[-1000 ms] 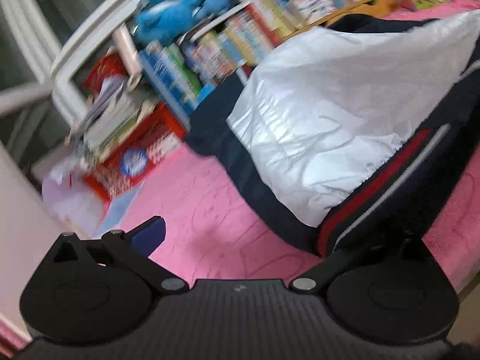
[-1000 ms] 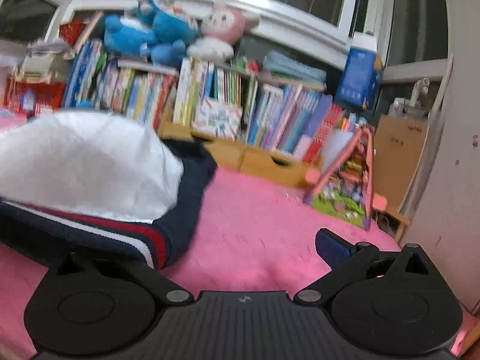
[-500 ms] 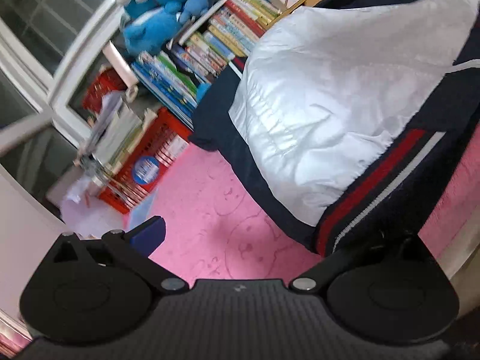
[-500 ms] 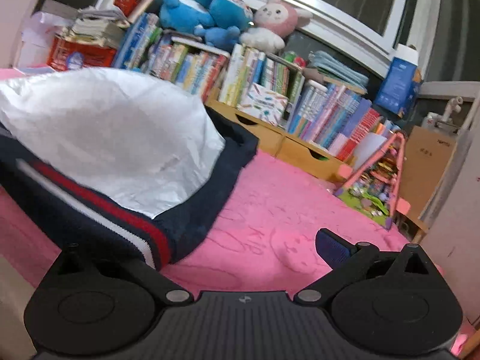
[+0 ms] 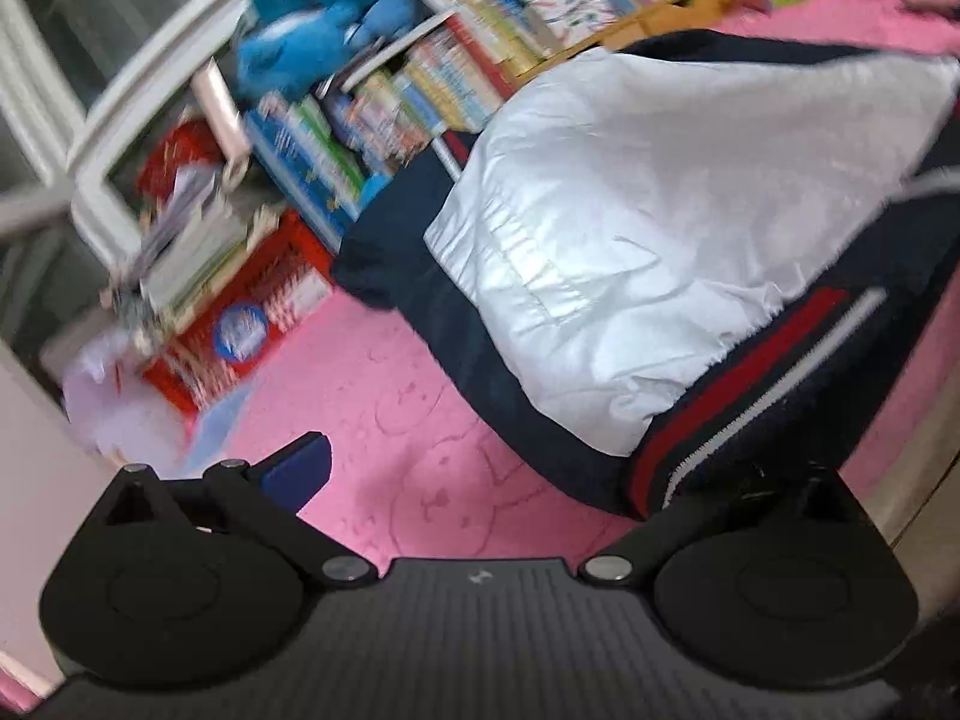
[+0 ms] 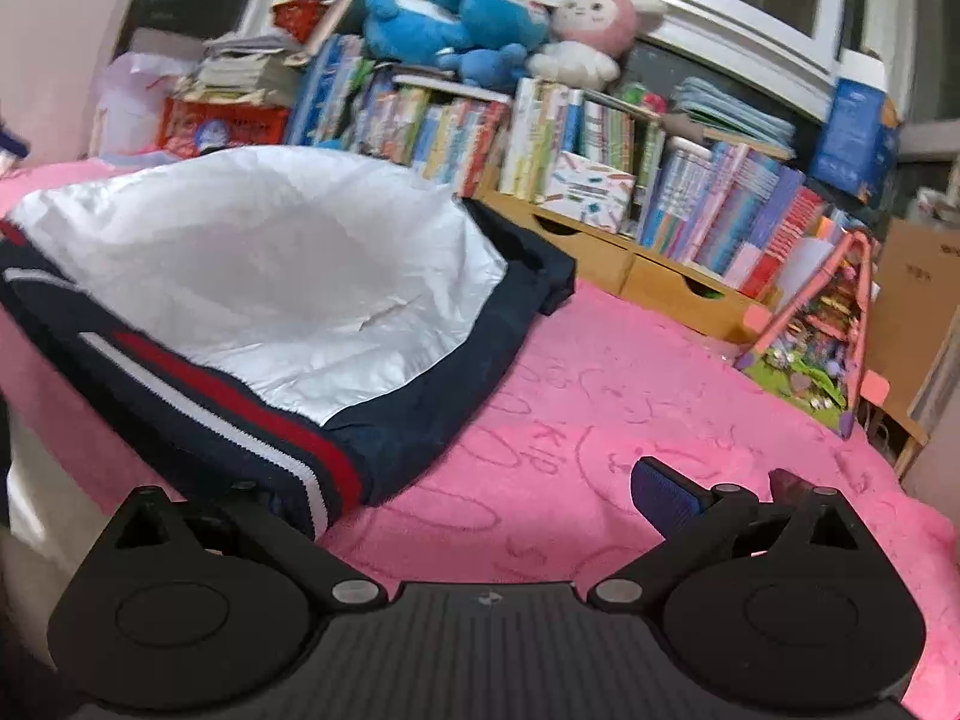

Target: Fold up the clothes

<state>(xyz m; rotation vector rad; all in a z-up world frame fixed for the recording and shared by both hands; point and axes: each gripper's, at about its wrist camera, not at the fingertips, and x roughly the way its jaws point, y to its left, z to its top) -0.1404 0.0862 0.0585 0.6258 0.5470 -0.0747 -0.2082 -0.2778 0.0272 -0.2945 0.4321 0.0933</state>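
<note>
Pink bedding (image 6: 600, 396) is covering the bed, and at its far side a row of books (image 6: 540, 138) is standing with blue plush toys (image 6: 456, 18) sitting on top. On the near part of the bed a navy jacket (image 5: 672, 228) is lying with its white lining turned up. The left hand-held gripper (image 5: 480, 474) and the right hand-held gripper (image 6: 480, 498) are both standing spread, each with its inner finger hidden under the jacket's striped hem, one at each near corner.

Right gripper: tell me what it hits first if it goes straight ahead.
Probably nothing soon. The right gripper is open over the bare pink blanket; the jacket lies off to its left. Straight on, the wooden drawers under the books come first, though depth is unclear.
</note>
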